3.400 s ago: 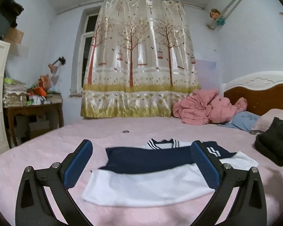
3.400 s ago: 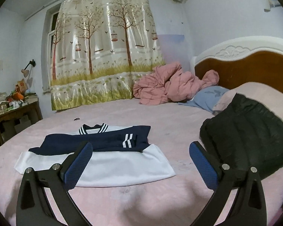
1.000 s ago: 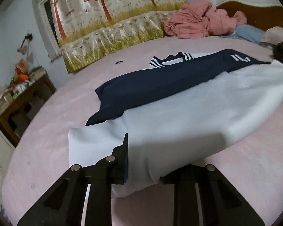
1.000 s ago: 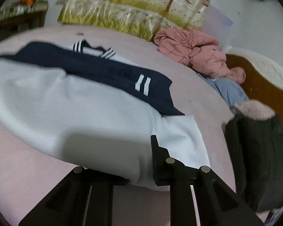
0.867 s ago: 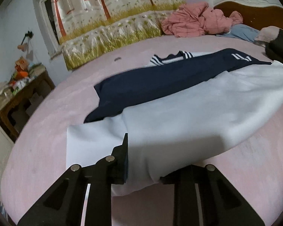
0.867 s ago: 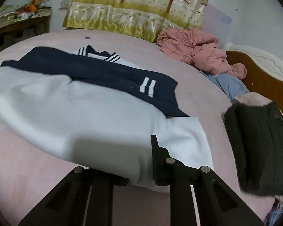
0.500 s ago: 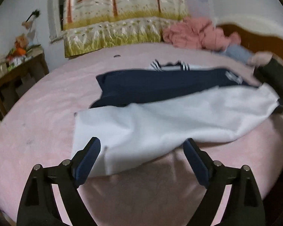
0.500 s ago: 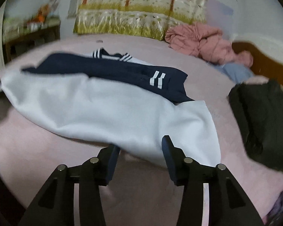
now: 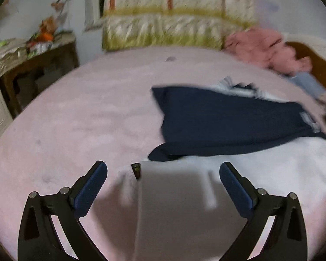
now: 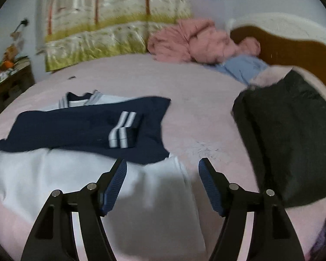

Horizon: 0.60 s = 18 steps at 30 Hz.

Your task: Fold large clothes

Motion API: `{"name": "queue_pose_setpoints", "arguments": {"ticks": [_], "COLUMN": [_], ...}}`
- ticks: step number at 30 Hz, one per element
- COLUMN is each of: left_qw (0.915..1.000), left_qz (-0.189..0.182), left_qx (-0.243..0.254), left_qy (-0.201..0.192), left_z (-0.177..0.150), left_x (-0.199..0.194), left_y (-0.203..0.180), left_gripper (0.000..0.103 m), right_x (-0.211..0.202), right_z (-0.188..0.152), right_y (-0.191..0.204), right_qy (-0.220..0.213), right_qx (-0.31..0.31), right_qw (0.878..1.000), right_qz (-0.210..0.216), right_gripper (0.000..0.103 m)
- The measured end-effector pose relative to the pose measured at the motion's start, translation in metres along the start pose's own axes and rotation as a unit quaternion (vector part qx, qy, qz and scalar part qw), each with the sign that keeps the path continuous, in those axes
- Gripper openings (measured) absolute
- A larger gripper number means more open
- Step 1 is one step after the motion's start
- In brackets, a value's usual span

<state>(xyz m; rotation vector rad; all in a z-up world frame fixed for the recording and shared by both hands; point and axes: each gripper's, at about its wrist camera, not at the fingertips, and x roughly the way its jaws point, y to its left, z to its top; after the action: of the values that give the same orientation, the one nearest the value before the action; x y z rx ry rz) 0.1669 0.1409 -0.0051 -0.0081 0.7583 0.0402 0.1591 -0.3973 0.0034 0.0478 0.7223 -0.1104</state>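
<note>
A white top with navy sleeves [image 9: 228, 119] folded across its chest lies flat on the pink bed [image 9: 87, 119]. Its white hem [image 9: 180, 198] lies under my left gripper [image 9: 163, 184], whose jaws are opening wide; the blue pads touch nothing. In the right wrist view the striped navy cuff [image 10: 121, 132] sits mid-garment. The hem's right corner [image 10: 163, 187] lies below my right gripper [image 10: 163, 180]. Those jaws are opening too, and the pads stand clear of the cloth.
A black jacket [image 10: 293, 141] lies at the right by the wooden headboard [image 10: 293, 50]. A pink blanket [image 10: 195, 41] and a blue pillow [image 10: 243, 67] are heaped at the far side. A cluttered wooden table [image 9: 37, 56] stands left of the bed.
Both grippers were shut on the lifted white hem; they have let go and opened. The hem now lies flat on the bed, and both grippers have drawn back from it.
</note>
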Motion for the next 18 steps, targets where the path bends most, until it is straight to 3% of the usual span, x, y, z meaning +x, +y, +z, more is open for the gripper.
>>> {"name": "queue_pose_setpoints", "arguments": {"ticks": [1,2,3,4,5,7,9,14,16,18], "left_qw": [0.9998,0.999,0.9976,0.9959,0.9958,0.9977,0.995,0.9695,0.9715,0.9771], "left_qz": [-0.004,-0.021,-0.047,-0.072,-0.079,-0.063,-0.066,-0.123,-0.094,-0.076], "left_qx": [-0.007,-0.02,-0.034,-0.043,-0.04,-0.009,0.006,0.013,0.015,0.009], "left_qy": [0.016,0.034,0.039,0.036,0.023,-0.023,-0.075,-0.212,-0.217,-0.199], "left_z": [-0.002,-0.005,-0.008,-0.012,-0.016,-0.023,-0.028,-0.034,-0.026,-0.013], "left_x": [0.009,0.019,0.022,0.02,0.013,-0.01,-0.035,-0.1,-0.107,-0.097], "left_y": [0.002,0.006,0.009,0.01,0.008,-0.001,-0.004,0.002,0.002,0.005], "left_gripper": [0.098,0.083,0.07,0.04,0.016,0.005,0.003,0.003,0.003,0.003], "right_x": [0.011,0.023,0.028,0.032,0.031,0.018,-0.005,-0.068,-0.08,-0.076], "right_z": [0.0,-0.001,-0.004,-0.008,-0.011,-0.02,-0.024,-0.026,-0.023,-0.016], "right_y": [-0.001,0.0,0.003,0.007,0.01,0.01,0.005,0.005,0.008,0.009], "right_qy": [0.011,0.026,0.035,0.039,0.031,-0.001,-0.041,-0.14,-0.165,-0.158], "right_qx": [-0.003,-0.012,-0.023,-0.044,-0.057,-0.052,-0.029,-0.023,-0.033,-0.039], "right_qw": [1.0,1.0,0.999,0.998,0.998,0.999,0.999,0.99,0.986,0.986], "right_qz": [0.001,0.005,0.006,0.001,-0.014,-0.004,0.009,0.011,-0.009,-0.031], "right_gripper": [0.068,0.065,0.055,0.033,0.024,0.013,0.011,0.009,0.009,0.009]}}
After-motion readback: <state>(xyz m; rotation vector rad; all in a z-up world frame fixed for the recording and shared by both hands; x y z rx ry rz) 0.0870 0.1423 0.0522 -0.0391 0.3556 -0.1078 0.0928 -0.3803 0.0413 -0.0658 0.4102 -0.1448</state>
